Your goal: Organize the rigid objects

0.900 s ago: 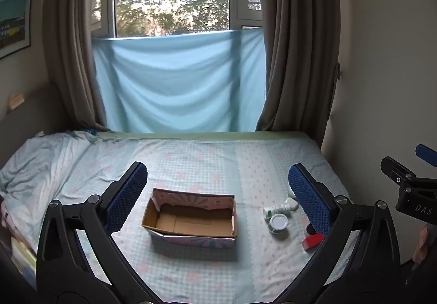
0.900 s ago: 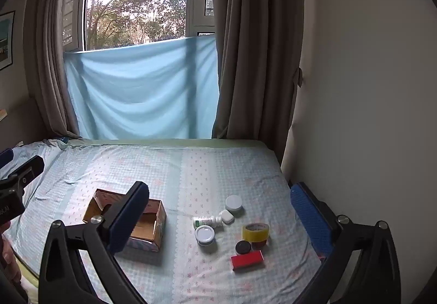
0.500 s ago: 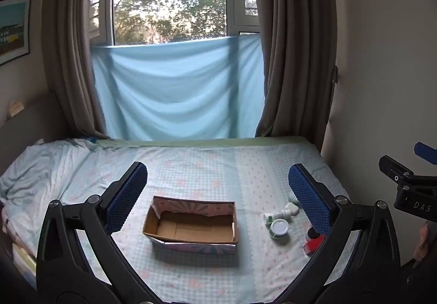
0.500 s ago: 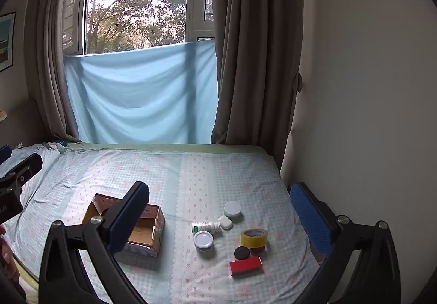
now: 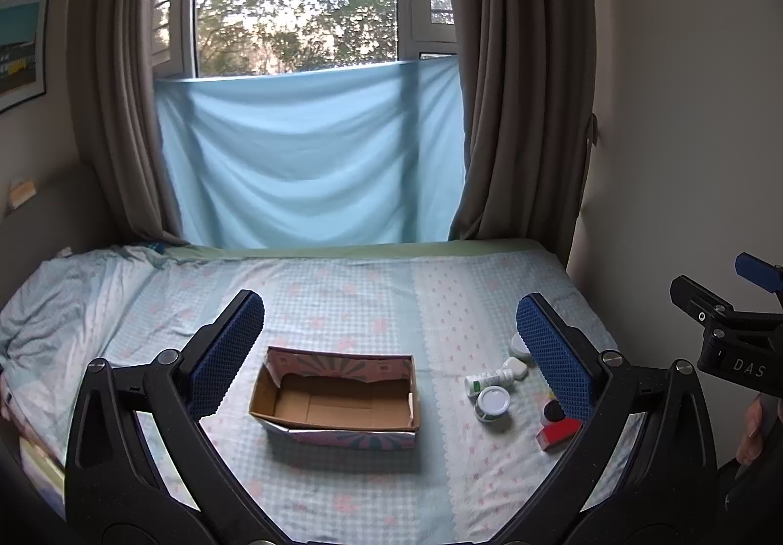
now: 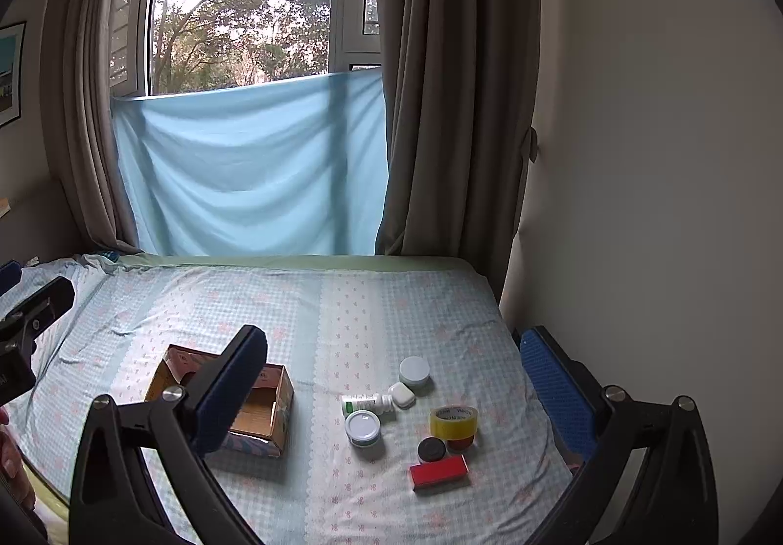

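Observation:
An open, empty cardboard box (image 5: pixel 337 400) lies on the bed; the right wrist view shows it at left (image 6: pixel 259 417). To its right sit small items: a white bottle lying flat (image 6: pixel 367 403), a white-lidded jar (image 6: pixel 363 428), a round white container (image 6: pixel 414 371), a small white case (image 6: pixel 402 394), a yellow tape roll (image 6: pixel 453 421), a black cap (image 6: pixel 431 449) and a red block (image 6: pixel 439 471). My left gripper (image 5: pixel 386 349) is open and empty, above the box. My right gripper (image 6: pixel 391 383) is open and empty, above the items.
The bed (image 5: pixel 372 295) has a light blue patterned sheet. A wall (image 6: pixel 636 202) runs along its right edge. Brown curtains and a hanging blue cloth (image 5: pixel 313 158) close the far end. Rumpled bedding (image 5: pixel 58 300) lies at far left.
Both views have tilted up and pulled back slightly; the box and items sit lower in frame. Both grippers remain open and nothing was grasped.

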`<state>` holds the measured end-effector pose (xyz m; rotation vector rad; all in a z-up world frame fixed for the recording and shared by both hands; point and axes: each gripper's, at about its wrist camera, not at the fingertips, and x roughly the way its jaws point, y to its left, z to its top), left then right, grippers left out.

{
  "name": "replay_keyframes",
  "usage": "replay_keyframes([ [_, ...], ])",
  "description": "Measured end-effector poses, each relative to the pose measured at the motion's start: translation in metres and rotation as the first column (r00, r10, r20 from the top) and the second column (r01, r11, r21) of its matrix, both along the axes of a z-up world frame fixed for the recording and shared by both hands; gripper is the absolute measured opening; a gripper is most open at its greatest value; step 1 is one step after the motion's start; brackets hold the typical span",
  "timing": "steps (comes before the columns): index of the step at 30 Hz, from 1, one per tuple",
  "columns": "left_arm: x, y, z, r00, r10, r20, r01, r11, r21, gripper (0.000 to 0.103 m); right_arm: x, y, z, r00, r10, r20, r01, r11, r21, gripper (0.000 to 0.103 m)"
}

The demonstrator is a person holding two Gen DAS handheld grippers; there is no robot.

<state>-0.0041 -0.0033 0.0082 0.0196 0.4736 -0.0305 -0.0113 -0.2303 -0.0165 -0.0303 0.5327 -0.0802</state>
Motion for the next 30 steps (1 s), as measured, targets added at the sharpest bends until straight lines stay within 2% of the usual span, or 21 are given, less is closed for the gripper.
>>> replay_keyframes([
  [30,-0.0085,0.0024,-0.0018,1.0,0.03,0.002,-0.03,1.0,0.002,0.103,-0.0065,0.0042,-0.0024,0.999,0.036,0.021,-0.036,0.999,0.019,0.103],
])
